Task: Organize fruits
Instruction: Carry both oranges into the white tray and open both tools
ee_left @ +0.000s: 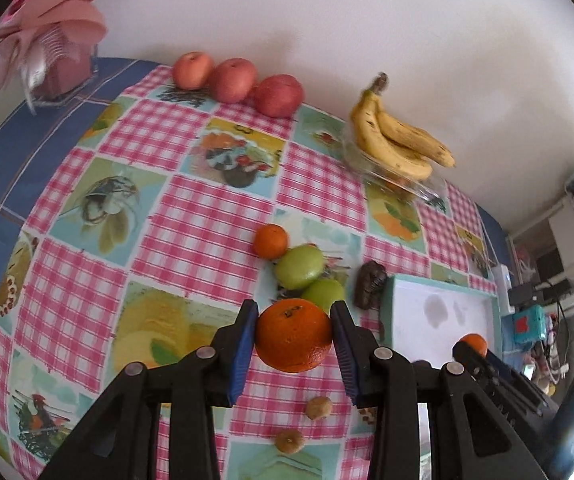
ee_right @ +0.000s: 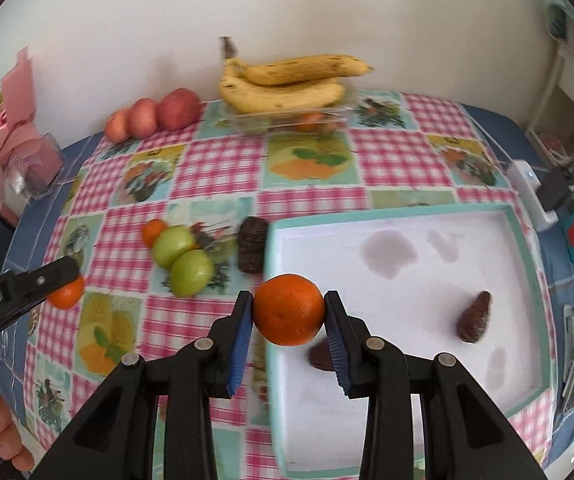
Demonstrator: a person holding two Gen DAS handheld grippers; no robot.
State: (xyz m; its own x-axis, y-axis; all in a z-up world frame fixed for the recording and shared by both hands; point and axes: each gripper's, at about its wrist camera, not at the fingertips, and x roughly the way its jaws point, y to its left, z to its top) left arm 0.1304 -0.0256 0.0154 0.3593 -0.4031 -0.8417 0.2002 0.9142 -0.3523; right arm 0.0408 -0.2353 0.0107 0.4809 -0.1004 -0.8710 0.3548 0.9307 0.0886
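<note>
- Orange-skinned and round, a mandarin [ee_left: 293, 334] sits clamped between the blue pads of the left gripper [ee_left: 291, 336], stem scar facing up, above the checked tablecloth [ee_left: 191, 216] near two green apples [ee_left: 299, 266]
- Round, with no clear long axis, a second mandarin [ee_right: 289, 314] is pinched by the right gripper [ee_right: 289, 316] over the near-left rim of the white tray [ee_right: 527, 264]
- Bananas [ee_right: 287, 84] lie lengthwise left to right on the far side
</note>
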